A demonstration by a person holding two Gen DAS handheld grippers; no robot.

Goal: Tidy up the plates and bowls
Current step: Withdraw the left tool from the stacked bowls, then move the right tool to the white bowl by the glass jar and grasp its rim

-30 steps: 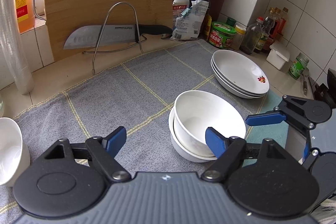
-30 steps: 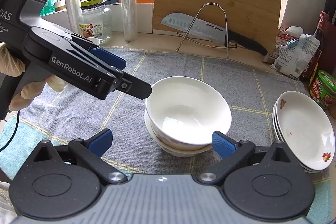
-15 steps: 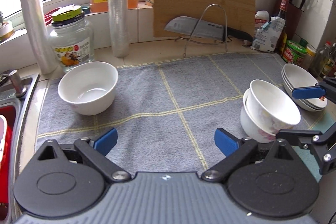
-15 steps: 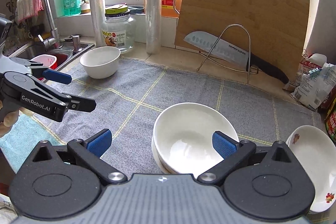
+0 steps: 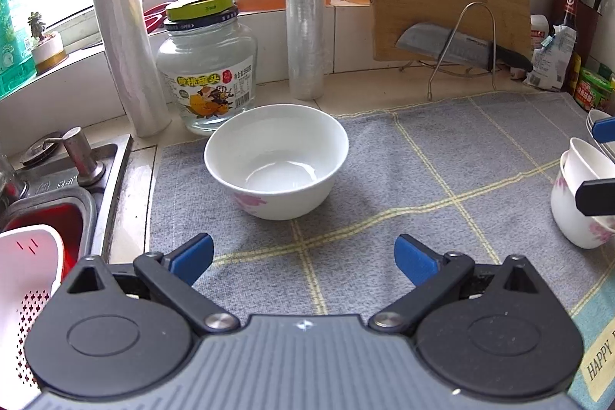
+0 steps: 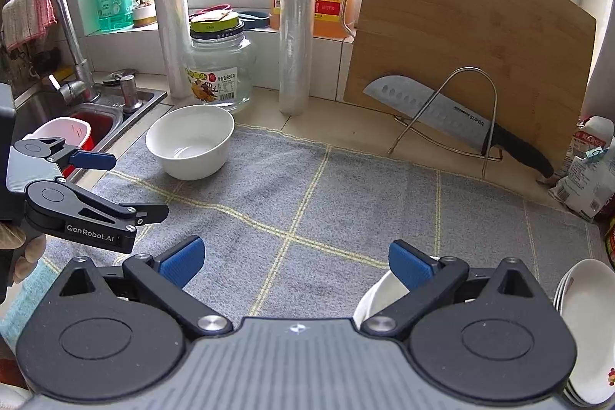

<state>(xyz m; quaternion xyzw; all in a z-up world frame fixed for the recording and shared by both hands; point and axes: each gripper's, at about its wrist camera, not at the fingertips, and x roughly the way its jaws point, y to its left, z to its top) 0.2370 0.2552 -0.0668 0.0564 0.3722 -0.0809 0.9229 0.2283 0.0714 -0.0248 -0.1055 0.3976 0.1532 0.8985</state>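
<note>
A lone white bowl (image 5: 276,160) (image 6: 190,141) with a pink flower print stands upright on the grey mat near the sink. My left gripper (image 5: 303,252) (image 6: 134,185) is open and empty, just short of that bowl and pointing at it. Two stacked white bowls (image 5: 580,202) (image 6: 380,298) sit at the mat's right side, the top one tilted; in the right wrist view they are mostly hidden behind a finger. My right gripper (image 6: 296,260) is open over bare mat, left of the stack. A pile of white plates (image 6: 588,325) lies further right.
A sink (image 5: 57,179) with a red basin and a white colander (image 5: 27,275) lies left of the mat (image 5: 384,179). Behind stand a glass jar (image 5: 209,72), two film rolls, a cutting board (image 6: 461,37) and a knife on a wire rack (image 6: 442,114). Bottles and packets crowd the right.
My left gripper widened its jaws and swung left from the stacked bowls to face the lone bowl. My right gripper drew back from the stack, which now sits low at its right.
</note>
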